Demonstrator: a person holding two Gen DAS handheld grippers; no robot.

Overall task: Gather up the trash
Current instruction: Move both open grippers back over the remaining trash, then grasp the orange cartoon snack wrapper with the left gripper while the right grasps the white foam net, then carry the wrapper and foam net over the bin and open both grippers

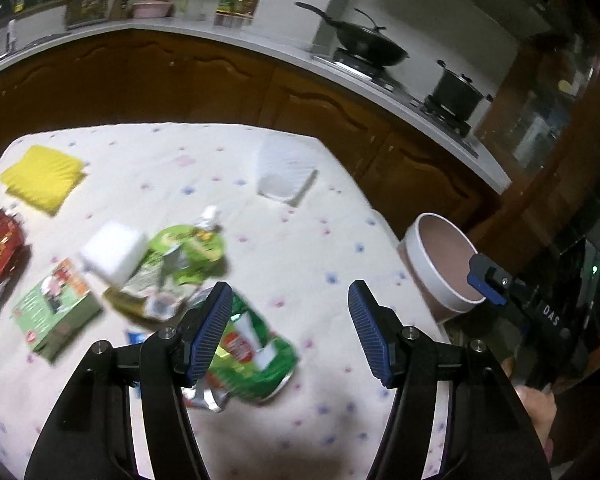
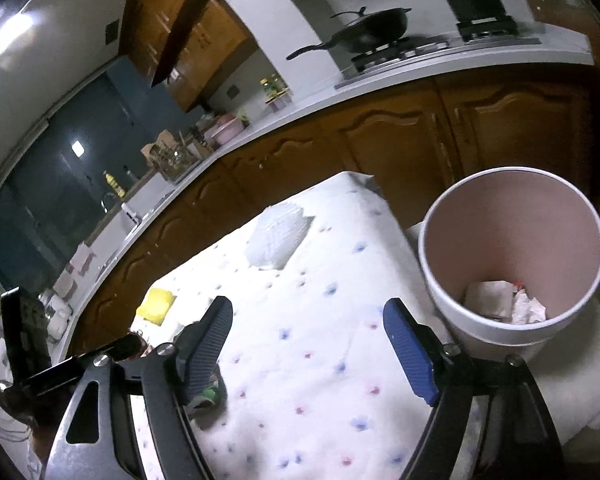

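- Covering the table, a dotted white cloth is lying beneath both grippers' fingers.
- Left gripper is gaping empty; green wrapper is lying beneath its left finger.
- Right gripper is gaping empty; bin is standing beyond its right finger; kitchen counter is running ahead.

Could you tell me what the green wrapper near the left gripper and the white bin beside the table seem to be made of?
The green wrapper looks like foil-lined plastic film: glossy print, crinkled, with a silvery inside showing at its torn end. The bin seems to be smooth matte plastic, white outside and pinkish inside, though coated card cannot be ruled out.

A home kitchen: wok on gas stove, wooden cabinets, sink.
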